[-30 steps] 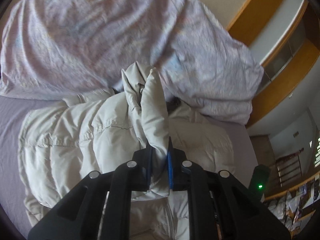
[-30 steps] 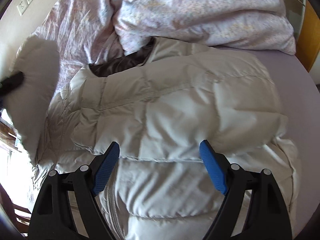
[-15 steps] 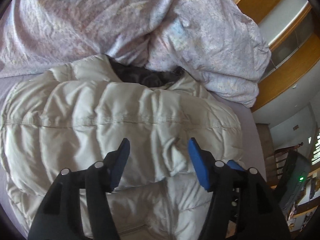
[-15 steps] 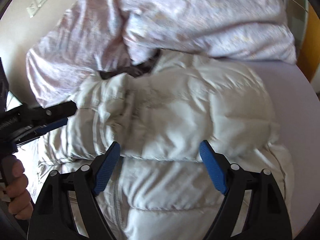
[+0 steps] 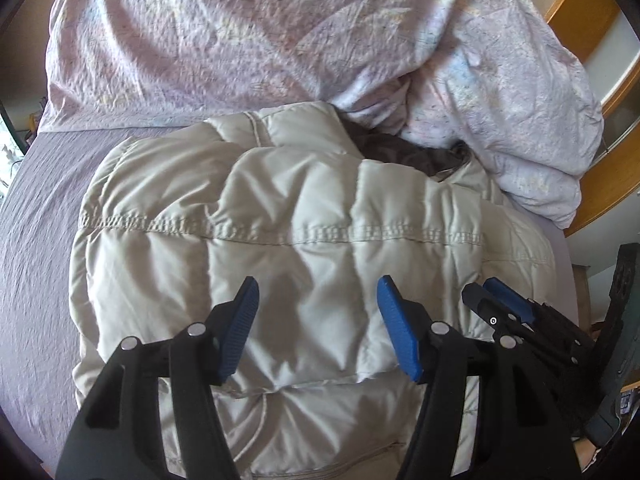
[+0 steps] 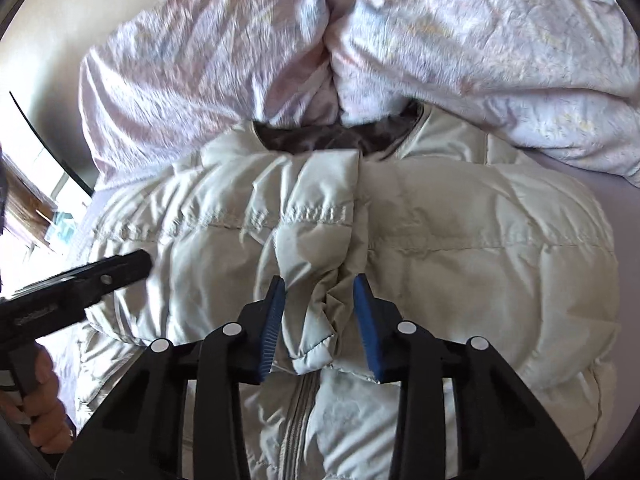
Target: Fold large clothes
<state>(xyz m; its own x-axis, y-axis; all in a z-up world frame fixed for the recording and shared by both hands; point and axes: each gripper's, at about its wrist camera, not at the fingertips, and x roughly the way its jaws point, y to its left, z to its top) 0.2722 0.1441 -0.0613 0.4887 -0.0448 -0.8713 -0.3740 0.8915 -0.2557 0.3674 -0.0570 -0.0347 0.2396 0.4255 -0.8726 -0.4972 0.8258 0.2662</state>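
Right claw [image 6: 319,322] closing around a cuff of the puffer jacket [image 6: 460,240], left claw [image 5: 318,324] apart, holding nothing above it

Left wrist view: we look steeply down, close over the jacket [image 5: 304,232].
Right wrist view: likewise, near.
Shared: jacket, duvet [image 6: 440,40], bed [image 5: 36,216].

- Bed [image 5: 36,216]: flat surface under a lilac-grey sheet, bare along the left side in the left wrist view and at the right edge in the right wrist view.
- Pale padded jacket [image 5: 280,248] lies spread on the sheet, dark lining showing at the collar.
- Crumpled floral duvet [image 5: 240,32] lies bunched on the far part, touching the jacket's collar end.
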